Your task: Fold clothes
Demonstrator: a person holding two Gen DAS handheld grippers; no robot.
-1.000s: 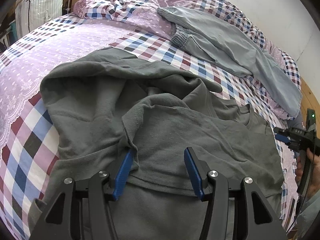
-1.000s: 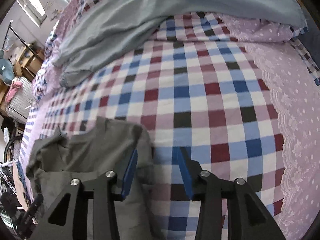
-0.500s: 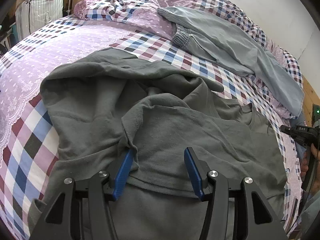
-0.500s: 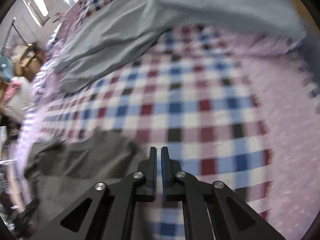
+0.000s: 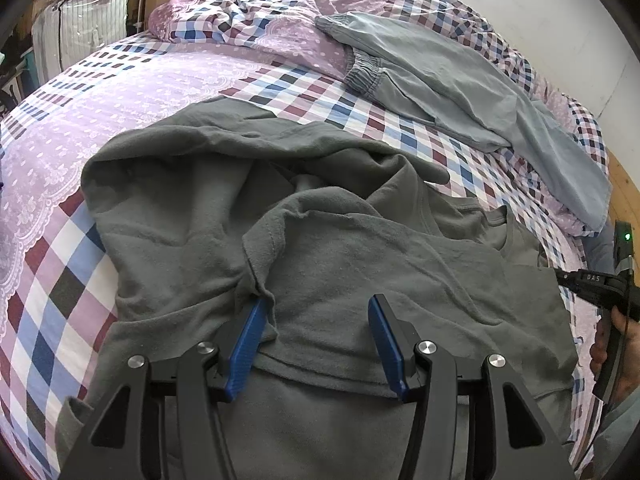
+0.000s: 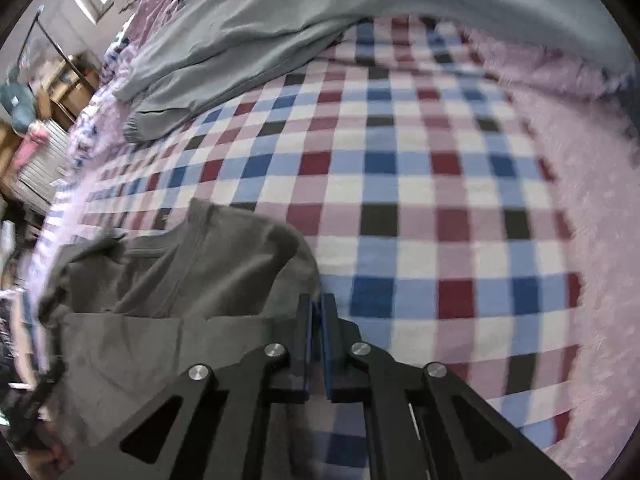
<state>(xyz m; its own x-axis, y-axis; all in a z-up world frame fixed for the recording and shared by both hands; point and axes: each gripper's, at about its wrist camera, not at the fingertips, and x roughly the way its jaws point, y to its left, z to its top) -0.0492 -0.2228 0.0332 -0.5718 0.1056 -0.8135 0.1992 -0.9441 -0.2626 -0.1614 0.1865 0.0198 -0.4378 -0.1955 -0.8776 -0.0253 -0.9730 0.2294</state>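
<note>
- Grey knit shirt (image 5: 360, 280) is spread crumpled on the bed directly under and ahead of the left gripper (image 5: 314, 320); a rolled sleeve edge is seen touching the inner face of its left blue finger (image 5: 246, 340).
- Left gripper's jaws are held wide apart, nothing clamped; it is pitched down over the shirt's lower hem.
- Right gripper (image 6: 316, 312) is seen with jaws together at the shirt's edge, at its own near left; whether fabric is actually pinched between the pads cannot be told, as the contact is hidden by the fingers.
- Right gripper is held low, nearly level with the checked bedspread (image 6: 440, 200), by a hand (image 5: 624, 344) just visible at the far right of the left wrist view.
- Risk, judged: if only a thin edge or nothing is caught, the shirt would slip out on lifting.
- Risk, judged: the bunched layers under the left gripper could be grabbed together, so a fold would be made over wrinkles.
- Farther ahead of both tools, light grey trousers (image 5: 460, 80) lie apart from the shirt, untouched.
</note>
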